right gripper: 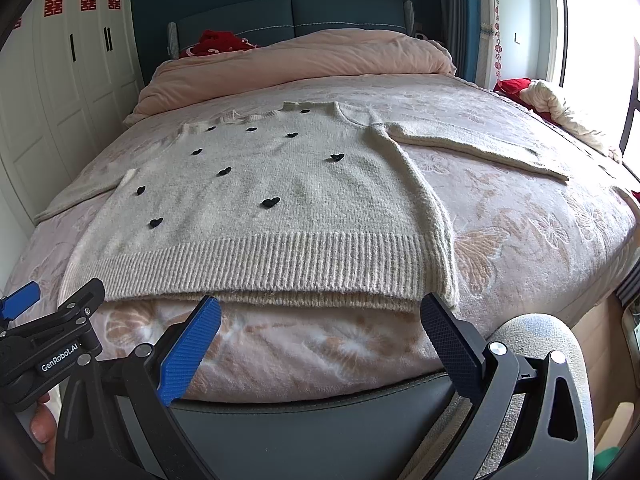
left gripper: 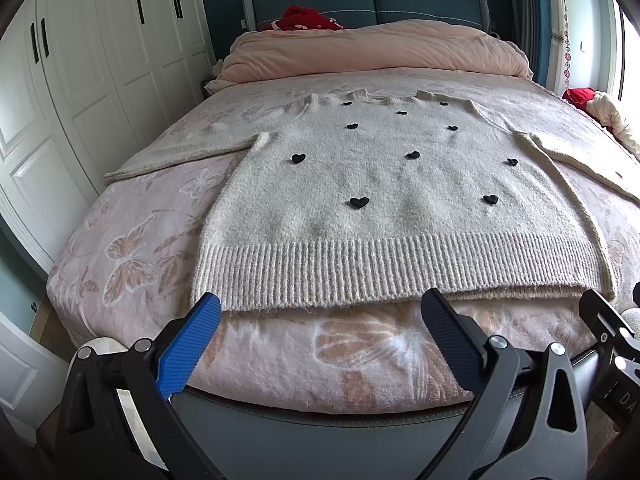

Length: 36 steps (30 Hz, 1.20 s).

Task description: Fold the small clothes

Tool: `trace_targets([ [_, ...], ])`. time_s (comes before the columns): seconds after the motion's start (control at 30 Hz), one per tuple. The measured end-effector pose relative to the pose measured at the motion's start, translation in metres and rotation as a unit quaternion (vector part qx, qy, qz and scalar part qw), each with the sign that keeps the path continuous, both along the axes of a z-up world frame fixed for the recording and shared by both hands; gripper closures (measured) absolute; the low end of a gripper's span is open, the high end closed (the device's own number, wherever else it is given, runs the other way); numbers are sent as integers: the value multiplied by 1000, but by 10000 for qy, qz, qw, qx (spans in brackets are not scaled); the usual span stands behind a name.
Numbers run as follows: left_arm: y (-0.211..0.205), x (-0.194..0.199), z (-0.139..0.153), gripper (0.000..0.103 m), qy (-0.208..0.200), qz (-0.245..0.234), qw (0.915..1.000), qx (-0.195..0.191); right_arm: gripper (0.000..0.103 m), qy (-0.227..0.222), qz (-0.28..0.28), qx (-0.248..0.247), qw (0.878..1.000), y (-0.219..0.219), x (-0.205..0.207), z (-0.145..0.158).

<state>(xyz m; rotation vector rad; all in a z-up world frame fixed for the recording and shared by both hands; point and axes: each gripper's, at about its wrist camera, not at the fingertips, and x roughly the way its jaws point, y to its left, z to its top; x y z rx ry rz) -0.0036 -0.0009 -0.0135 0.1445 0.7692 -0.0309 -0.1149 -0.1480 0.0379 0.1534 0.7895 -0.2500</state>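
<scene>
Right now a cream knitted sweater [left gripper: 376, 200] dotted with small black hearts [left gripper: 359, 202] lies face up and spread flat on the bed [left gripper: 132, 248], its ribbed hem [left gripper: 360, 268] nearest the foot end and both sleeves stretched out to the sides. The floral butterfly-print bedspread under it runs back to a rumpled pink duvet [left gripper: 376, 50] heaped against the blue headboard [left gripper: 360, 0], where something red sits [left gripper: 308, 18]. White wardrobe doors [left gripper: 100, 64] with red paper cut-outs line one side of the room; a bright window is on the other.

Both tools hover side by side at the foot of the bed, just short of the hem and not touching it. The left gripper [left gripper: 320, 312] has its fingers [left gripper: 192, 344] spread wide with nothing between them, lined up with the hem's left half. The right gripper [right gripper: 320, 312] is likewise wide apart and empty, its fingers [right gripper: 452, 344] reaching toward the hem's right corner. From the right wrist view a fingertip of the person's hand [right gripper: 40, 424] shows beneath the left tool.
</scene>
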Motion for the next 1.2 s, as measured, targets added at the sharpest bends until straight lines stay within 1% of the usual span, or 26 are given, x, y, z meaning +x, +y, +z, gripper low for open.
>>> trace_targets([
  [1.2, -3, 0, -4, 5, 74, -22, 10000, 11, 5, 56, 38, 41, 10000, 1, 2, -4],
])
